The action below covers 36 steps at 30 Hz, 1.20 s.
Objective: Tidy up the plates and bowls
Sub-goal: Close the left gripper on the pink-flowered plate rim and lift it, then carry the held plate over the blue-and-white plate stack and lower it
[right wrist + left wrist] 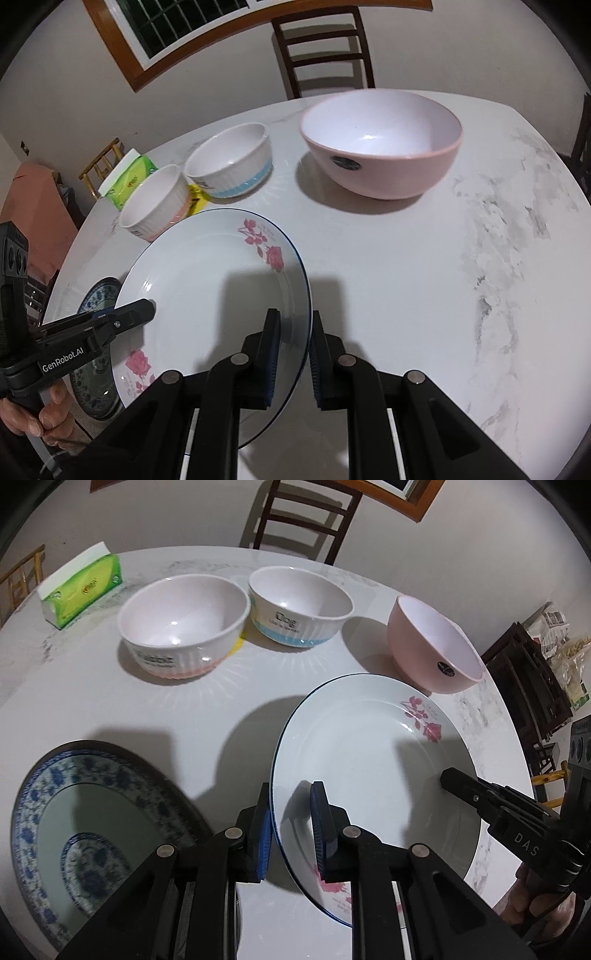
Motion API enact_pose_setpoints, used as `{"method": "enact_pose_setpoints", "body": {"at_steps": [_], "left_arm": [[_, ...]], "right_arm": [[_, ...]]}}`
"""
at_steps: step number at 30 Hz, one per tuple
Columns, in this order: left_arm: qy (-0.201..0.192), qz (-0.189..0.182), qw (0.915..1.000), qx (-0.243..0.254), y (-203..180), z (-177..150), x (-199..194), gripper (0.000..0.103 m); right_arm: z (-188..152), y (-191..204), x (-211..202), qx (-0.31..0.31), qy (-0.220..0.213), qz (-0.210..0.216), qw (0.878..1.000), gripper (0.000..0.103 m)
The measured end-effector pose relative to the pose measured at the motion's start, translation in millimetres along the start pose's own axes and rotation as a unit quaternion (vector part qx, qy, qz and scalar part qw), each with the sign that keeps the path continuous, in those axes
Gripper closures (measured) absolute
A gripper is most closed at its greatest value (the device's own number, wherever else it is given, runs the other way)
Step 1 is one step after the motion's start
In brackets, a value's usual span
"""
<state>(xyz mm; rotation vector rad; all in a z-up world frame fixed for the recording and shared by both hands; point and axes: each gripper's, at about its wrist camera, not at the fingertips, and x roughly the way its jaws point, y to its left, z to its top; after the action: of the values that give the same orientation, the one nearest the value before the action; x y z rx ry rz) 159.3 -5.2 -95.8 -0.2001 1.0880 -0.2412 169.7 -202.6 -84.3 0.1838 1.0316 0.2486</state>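
A white plate with pink roses (362, 746) (207, 273) hangs tilted above the marble table (110, 701) and casts a shadow on it. My left gripper (291, 812) is shut on the plate's left rim. My right gripper (293, 332) is shut on the opposite rim. On the table to the left lies a blue-patterned plate (92, 830) (96, 299). Farther back stand a ribbed bowl with a pink band (183, 627) (155, 203), a ribbed bowl with a blue band (299, 605) (229, 162) and a pink bowl (432, 646) (380, 144).
A green tissue pack (81, 587) (129, 177) lies at the far left of the table. A small yellow item (240, 642) shows between the two ribbed bowls. A dark wooden chair (303, 517) (325, 48) stands behind the table. Stacked stools (528, 686) stand off to the right.
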Motion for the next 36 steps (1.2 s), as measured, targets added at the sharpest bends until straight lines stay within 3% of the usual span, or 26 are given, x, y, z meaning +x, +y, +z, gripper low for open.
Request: {"method": "enact_pose_setpoints", "body": {"at_steps": [18,36], "left_arm": [[-0.047,0.031,0.9973,-0.047,64.3,-21.4,-80.3,0.088],[-0.058,0.070,0.9878,-0.127,149.6,-67.9,-118.9,0.088]], "right_arm": [[1.0,99.8,-14.6,-0.064,-0.008,0.040,0.997,0.088],[-28.4,187.6,12.6,-0.120,0.037,0.075,0.989,0.088]]}}
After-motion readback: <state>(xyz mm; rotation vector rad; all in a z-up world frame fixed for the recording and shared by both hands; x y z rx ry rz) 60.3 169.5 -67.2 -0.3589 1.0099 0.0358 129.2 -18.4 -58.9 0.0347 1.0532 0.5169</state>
